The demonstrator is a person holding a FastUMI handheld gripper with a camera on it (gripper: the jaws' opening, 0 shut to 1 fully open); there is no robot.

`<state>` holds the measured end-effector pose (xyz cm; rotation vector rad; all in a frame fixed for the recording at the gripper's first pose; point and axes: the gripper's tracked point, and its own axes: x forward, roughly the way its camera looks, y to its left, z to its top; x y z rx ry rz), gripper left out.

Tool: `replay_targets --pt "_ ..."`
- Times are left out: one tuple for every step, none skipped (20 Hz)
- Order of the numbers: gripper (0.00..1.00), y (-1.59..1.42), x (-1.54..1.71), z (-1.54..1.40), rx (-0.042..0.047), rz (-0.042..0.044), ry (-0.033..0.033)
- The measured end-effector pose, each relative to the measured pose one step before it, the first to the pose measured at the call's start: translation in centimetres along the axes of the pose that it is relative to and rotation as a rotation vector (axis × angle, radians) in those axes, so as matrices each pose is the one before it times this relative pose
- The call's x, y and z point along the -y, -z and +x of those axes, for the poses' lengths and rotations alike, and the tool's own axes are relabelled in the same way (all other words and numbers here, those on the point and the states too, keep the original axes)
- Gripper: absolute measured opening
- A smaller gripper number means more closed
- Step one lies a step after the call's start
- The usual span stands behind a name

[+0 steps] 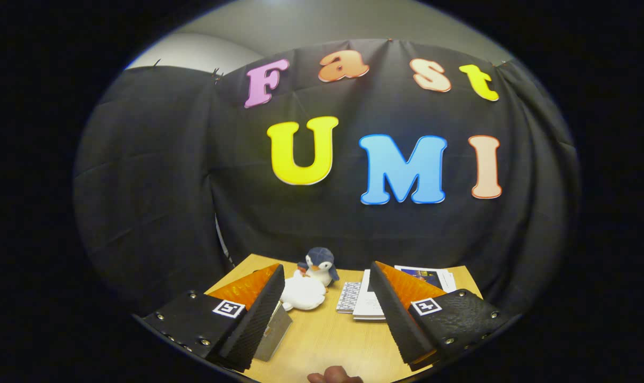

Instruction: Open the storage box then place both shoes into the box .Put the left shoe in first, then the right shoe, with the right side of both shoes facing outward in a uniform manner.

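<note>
Two fingers (327, 314) apart, gripping nothing.

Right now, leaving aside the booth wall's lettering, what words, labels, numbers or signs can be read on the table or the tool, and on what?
Papers on the table, beyond the right jaw: print too small to read.
Leaflet behind them: blurred, unreadable.
Square marker on each side of the gripper: black-and-white pattern, no words.
Nothing legible. Jaws stand open, holding nothing.
</note>
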<state>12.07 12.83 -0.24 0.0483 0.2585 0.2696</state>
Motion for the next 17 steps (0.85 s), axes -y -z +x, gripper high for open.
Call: replay_targets --pt "0.98 -0.729 0.735 -0.907 0.0441 0.0069 0.02306" --pt "0.98 -0.837 0.794 -0.9 0.04717 0.00359 0.02628" --pt "0.98 -1.042 0.583 -0.928 0.04359 0.0003 0.018" --pt "0.98 -0.665 0.383 -0.718 0.03164 -0.00662 0.01178" --pt "0.98 -0.3 0.252 -0.89 0.0224 -0.01767 0.00982" --pt "0.98 -0.275 0.344 -0.781 0.02117 -0.01616 0.00546" --pt "0.98 -0.063 0.446 -0.751 0.01457 -0.01121 0.01301" --pt "0.98 -0.171 0.508 -0.634 0.01812 -0.00618 0.01443" --pt "0.98 -0.133 0.339 -0.643 0.01907 0.00186 0.01168" --pt "0.98 -0.153 0.506 -0.327 0.01498 0.0043 0.00734" --pt "0.98 -0.241 0.351 -0.236 0.00776 0.00538 0.00311" --pt "0.98 -0.152 0.179 -0.066 0.0039 0.00575 0.00316" --pt "0.98 0.065 0.343 -0.16 0.00215 0.00325 0.00302" --pt "0.98 -0.021 0.336 -0.005 0.00206 0.00193 0.00473" --pt "0.98 0.16 0.369 -0.089 0.00032 0.0005 0.00326" --pt "0.98 0.376 0.307 0.02 -0.00737 0.00084 0.00393" --pt "0.98 0.298 0.337 0.008 -0.00435 0.00512 -0.00003"
